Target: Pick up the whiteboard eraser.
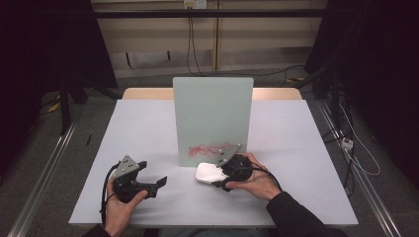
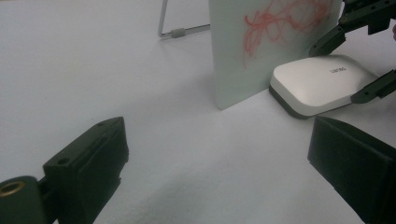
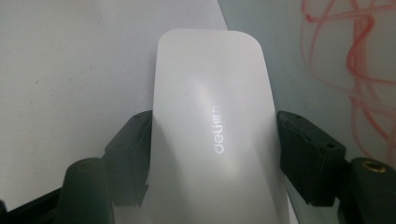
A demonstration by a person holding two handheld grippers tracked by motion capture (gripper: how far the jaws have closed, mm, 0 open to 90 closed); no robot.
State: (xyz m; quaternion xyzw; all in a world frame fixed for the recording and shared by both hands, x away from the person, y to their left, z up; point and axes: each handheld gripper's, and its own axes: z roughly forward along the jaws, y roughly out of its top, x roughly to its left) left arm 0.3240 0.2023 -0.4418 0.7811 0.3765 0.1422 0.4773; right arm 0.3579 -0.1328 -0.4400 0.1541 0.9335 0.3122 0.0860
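Right gripper [image 1: 223,174] w/ jaws pinching the whiteboard eraser [image 1: 208,173] (white, on the table at the board's foot). Left gripper [image 1: 150,177] spread, idle. Whiteboard [image 1: 213,116] bears red scribble [image 1: 210,148]; lift eraser flat-faced, press evenly.

Upright pale green board [image 1: 213,118] stands mid-table [image 1: 296,148], red scribble [image 1: 207,149] low on its face. Right gripper [image 1: 213,174] sits at the board's foot, jaws pointing left, a white eraser [image 1: 208,173] between them and touching both; the scribble is just above the far jaw. The right hand [image 1: 256,180] wraps the gripper body, dark sleeve [image 1: 296,217] behind. Left gripper [image 1: 154,173] held by the left hand [image 1: 118,207] near the front edge, jaws spread apart with bare table between them, pointing right toward the eraser, well short of it. Grey three-cornered plate [image 1: 127,165] tops it; cable [image 1: 104,192] loops beside the hand.
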